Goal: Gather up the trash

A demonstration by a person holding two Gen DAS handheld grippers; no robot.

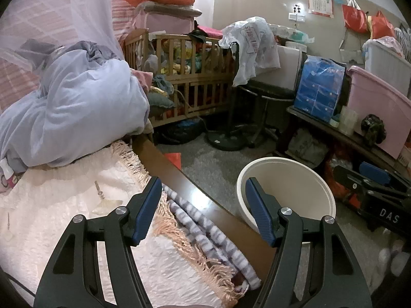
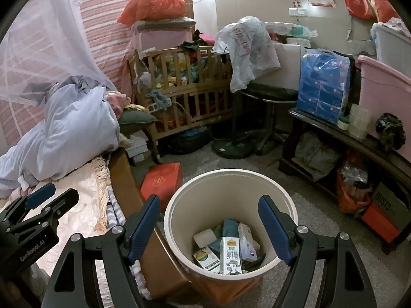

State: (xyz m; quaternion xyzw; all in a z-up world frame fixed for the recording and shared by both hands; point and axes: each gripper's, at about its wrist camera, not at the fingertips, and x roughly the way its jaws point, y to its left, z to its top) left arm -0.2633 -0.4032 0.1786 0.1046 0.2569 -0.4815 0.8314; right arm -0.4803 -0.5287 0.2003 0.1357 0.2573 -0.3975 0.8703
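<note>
Upright cream bin [image 2: 282,197] on floor, cartons and wrappers [image 2: 231,251] inside

My left tongs [image 1: 203,209] and right tongs [image 2: 209,227] are black with blue pads [image 2: 274,229]. The waste bin [image 2: 287,205] is cream. Inside it lie a white carton [image 2: 232,255] printed with a grey cartoon figure, a box with a rainbow circle [image 2: 205,256] and teal wrapping [image 2: 230,227]. The bedspread [image 1: 64,205] is pale pink with a peach fringe [image 1: 185,238]; beside it runs a purple-and-white patterned sheet [image 1: 205,228]. The duvet [image 1: 84,107] is lilac, the curtain [image 2: 123,20] pink-and-white striped, the floor box [image 2: 161,179] red.
</note>
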